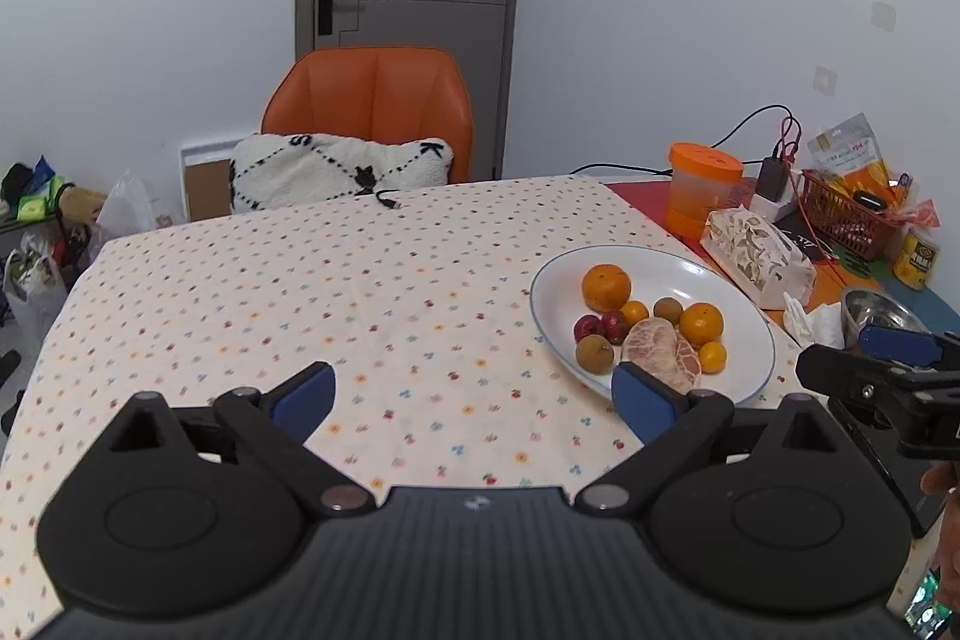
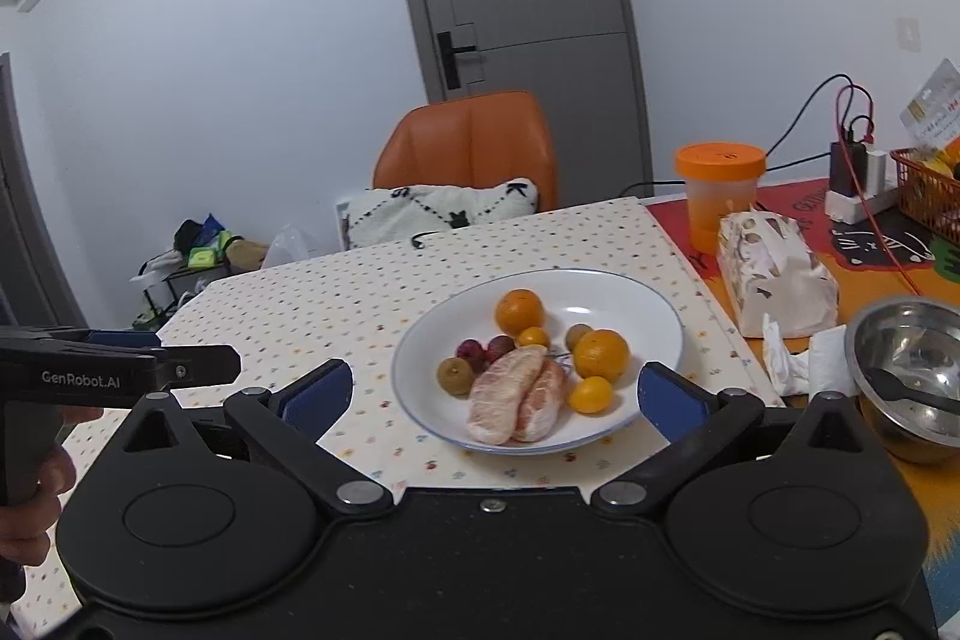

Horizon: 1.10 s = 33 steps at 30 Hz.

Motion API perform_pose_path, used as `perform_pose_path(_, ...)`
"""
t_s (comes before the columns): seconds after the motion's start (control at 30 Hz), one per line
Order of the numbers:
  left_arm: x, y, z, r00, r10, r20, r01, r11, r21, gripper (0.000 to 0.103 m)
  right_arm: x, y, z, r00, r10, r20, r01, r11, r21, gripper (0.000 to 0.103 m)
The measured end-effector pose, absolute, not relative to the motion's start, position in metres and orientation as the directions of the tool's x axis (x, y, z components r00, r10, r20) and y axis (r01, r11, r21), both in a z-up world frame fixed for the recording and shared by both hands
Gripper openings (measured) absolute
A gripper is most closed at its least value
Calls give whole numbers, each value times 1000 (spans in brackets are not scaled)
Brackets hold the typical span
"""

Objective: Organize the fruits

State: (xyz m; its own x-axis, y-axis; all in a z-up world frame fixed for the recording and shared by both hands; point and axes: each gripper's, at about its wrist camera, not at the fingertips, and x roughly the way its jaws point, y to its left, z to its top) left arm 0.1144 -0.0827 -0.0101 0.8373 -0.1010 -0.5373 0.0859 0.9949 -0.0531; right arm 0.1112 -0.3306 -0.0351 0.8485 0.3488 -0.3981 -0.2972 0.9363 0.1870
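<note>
A white plate [image 2: 630, 298] with a blue rim sits on the flowered tablecloth and holds the fruit: two oranges [image 2: 519, 310] [image 2: 601, 354], small kumquats [image 2: 591, 394], peeled pomelo pieces [image 2: 516, 397], red fruits [image 2: 486, 349] and brown round fruits [image 2: 454, 375]. My right gripper [image 2: 490, 397] hovers open just in front of the plate, fingers empty. My left gripper [image 1: 474, 397] is open over the cloth to the left of the plate [image 1: 558, 292], its right finger [image 1: 645, 397] near the rim. The oranges [image 1: 606, 287] and pomelo [image 1: 660, 349] show there too.
Right of the plate lie a tissue pack [image 2: 774, 280], crumpled paper [image 2: 798, 358], a steel bowl with a spoon [image 2: 912, 370], an orange-lidded cup [image 2: 719, 190], a red basket [image 1: 846, 214] and a can [image 1: 915, 259]. An orange chair with a cushion [image 1: 336, 169] stands behind the table.
</note>
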Motion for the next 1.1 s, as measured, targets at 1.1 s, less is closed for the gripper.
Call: perform_pose_path(1.1, 4, -42, 35, 896, -33, -444, 9, 998, -56, 103, 30, -303, 25, 827, 450, -336, -429, 893, 140, 103)
